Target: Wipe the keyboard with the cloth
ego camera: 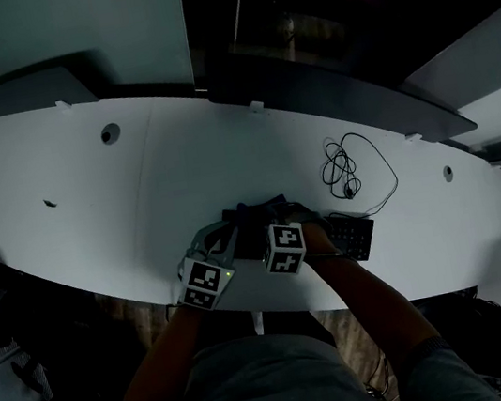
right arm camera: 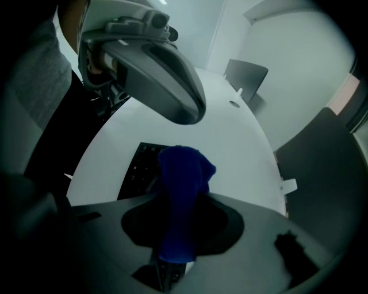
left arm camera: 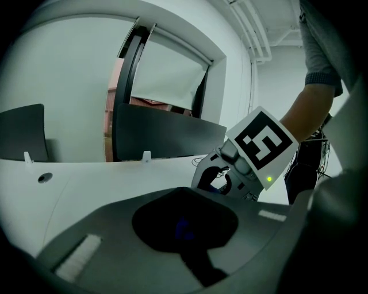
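Observation:
A black keyboard [ego camera: 344, 234] lies near the front edge of the white table [ego camera: 88, 193]; it shows again as the keyboard [right arm camera: 140, 169] in the right gripper view. My right gripper [right arm camera: 178, 229] is shut on a blue cloth [right arm camera: 183, 195], which stands up out of its jaws above the keyboard's end. In the head view the cloth [ego camera: 257, 213] is a dark bunch between both grippers. My left gripper [left arm camera: 190, 229] looks shut, with a faint blue patch in its dark hollow. It hovers close to the right gripper [left arm camera: 241, 166]; its grey finger [right arm camera: 167, 74] hangs over the keyboard.
A coiled black cable [ego camera: 350, 169] lies on the table behind the keyboard. A dark monitor [ego camera: 299, 34] stands at the back edge. Dark partition panels [ego camera: 18, 91] flank the table. The person's forearms reach in from the front edge.

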### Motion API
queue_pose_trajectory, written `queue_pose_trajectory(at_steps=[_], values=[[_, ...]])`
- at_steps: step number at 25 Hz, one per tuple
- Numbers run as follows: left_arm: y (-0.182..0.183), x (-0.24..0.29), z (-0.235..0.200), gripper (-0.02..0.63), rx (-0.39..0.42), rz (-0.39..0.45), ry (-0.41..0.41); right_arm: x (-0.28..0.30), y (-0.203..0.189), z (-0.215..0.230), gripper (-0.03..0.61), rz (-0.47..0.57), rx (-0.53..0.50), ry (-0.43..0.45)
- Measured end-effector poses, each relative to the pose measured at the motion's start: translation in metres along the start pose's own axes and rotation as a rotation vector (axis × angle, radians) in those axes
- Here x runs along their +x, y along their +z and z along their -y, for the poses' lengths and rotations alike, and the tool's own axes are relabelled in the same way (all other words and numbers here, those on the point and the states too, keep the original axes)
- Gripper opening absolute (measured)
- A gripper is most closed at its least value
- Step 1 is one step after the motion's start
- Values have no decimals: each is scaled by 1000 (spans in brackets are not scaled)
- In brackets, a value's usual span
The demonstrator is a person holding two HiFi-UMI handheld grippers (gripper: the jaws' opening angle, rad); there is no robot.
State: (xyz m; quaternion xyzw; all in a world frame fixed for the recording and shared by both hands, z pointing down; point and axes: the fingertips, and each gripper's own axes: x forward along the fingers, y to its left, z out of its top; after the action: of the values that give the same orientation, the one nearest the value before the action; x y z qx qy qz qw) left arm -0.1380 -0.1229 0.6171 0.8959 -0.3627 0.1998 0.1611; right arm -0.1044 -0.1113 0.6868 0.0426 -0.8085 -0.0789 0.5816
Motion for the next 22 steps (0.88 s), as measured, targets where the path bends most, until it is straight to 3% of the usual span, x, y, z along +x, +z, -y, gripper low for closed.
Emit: queue_pose_trajectory(at_steps=[22], values=[[7, 48, 81, 8, 45, -29, -87, -30, -87, -20, 118, -39, 62, -45]])
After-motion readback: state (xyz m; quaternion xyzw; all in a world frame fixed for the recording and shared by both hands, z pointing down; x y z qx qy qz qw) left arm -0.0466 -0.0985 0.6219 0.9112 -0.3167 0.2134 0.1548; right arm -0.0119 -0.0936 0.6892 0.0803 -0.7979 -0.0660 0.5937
